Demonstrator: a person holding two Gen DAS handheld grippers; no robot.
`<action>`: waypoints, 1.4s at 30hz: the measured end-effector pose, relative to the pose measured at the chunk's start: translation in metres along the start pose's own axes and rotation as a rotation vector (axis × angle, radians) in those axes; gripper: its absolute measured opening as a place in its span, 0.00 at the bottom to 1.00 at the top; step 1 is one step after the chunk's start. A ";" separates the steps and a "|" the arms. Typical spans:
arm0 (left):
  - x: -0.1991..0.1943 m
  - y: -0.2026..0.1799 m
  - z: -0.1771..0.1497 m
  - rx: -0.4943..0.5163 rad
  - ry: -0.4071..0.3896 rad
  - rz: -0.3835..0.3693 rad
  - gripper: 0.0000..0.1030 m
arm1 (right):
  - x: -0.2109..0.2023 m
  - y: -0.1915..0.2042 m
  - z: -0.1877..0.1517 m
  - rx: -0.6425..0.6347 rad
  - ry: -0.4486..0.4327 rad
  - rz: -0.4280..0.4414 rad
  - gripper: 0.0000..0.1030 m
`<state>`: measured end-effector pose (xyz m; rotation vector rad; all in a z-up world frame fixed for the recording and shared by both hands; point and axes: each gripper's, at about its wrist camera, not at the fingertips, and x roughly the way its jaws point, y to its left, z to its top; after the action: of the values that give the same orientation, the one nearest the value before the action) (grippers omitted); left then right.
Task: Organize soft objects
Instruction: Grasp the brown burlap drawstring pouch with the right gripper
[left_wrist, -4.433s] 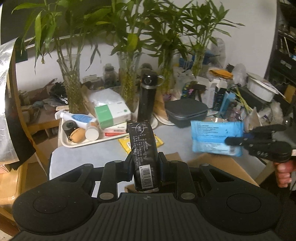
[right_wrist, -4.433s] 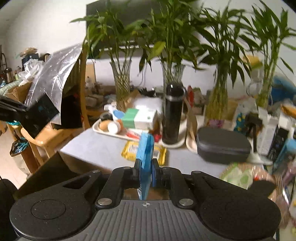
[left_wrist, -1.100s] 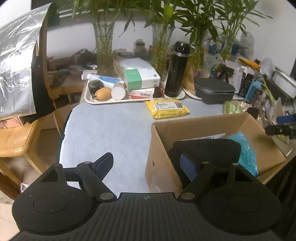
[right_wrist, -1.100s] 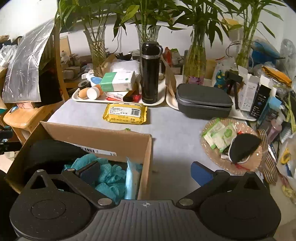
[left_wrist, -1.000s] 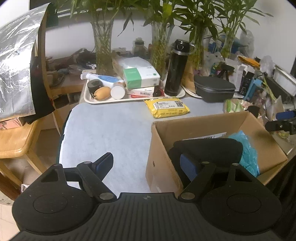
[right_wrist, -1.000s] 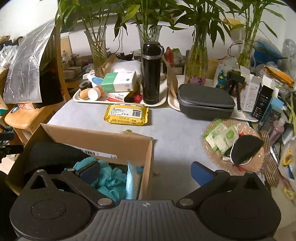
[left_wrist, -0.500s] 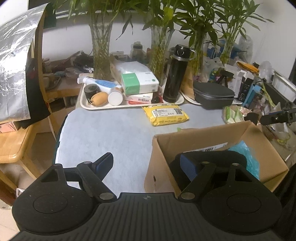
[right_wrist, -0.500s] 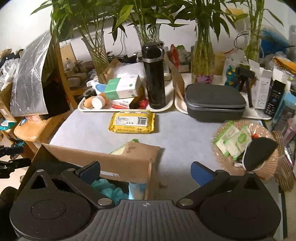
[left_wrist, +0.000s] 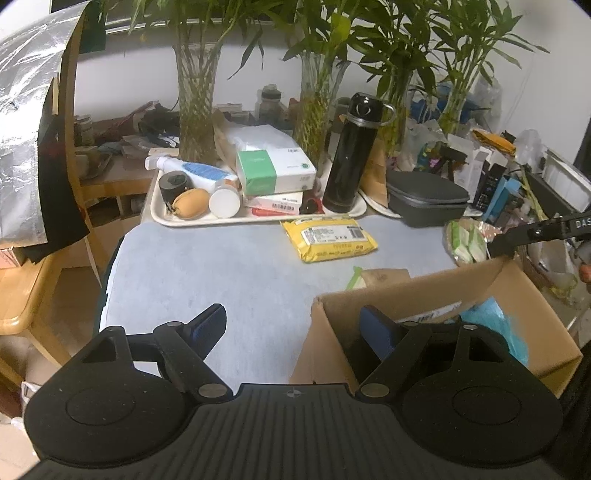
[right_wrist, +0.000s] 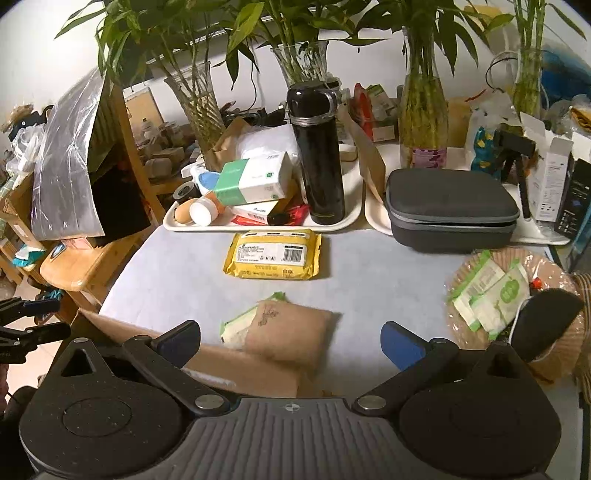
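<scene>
A cardboard box (left_wrist: 436, 295) stands at the table's near edge, also low in the right wrist view (right_wrist: 229, 362). Blue soft material (left_wrist: 491, 321) and a dark item lie inside it. A yellow soft pack (left_wrist: 328, 238) lies flat on the grey table beyond the box, also in the right wrist view (right_wrist: 275, 254). My left gripper (left_wrist: 295, 328) is open and empty over the box's left wall. My right gripper (right_wrist: 290, 341) is open and empty above the box's far flap (right_wrist: 291, 334). The right gripper's fingers (left_wrist: 535, 234) show at the right edge of the left wrist view.
A white tray (right_wrist: 258, 223) holds a black flask (right_wrist: 319, 155), a tissue box (right_wrist: 255, 179) and small jars. A grey case (right_wrist: 448, 210) sits at the right. A woven plate (right_wrist: 517, 291) holds green-white sachets. Glass vases of bamboo stand behind. A wooden chair (left_wrist: 22, 288) stands at the left.
Both grippers held packs 4.4 s ago; both are now open and empty. In the last second both have pulled up and back from the box, and the box flap came into the right view.
</scene>
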<state>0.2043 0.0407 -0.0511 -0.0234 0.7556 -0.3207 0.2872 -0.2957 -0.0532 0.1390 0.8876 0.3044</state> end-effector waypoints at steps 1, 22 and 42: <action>0.001 0.001 0.001 -0.003 -0.007 -0.004 0.77 | 0.004 -0.002 0.002 0.000 0.003 0.007 1.00; 0.059 0.034 0.022 -0.073 -0.060 -0.109 0.77 | 0.116 -0.045 0.014 0.012 0.183 0.185 0.99; 0.090 0.052 0.009 -0.097 -0.165 -0.107 0.77 | 0.193 -0.057 -0.005 -0.025 0.375 0.291 0.86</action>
<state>0.2860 0.0632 -0.1117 -0.1799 0.6070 -0.3789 0.4096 -0.2888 -0.2132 0.1918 1.2368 0.6262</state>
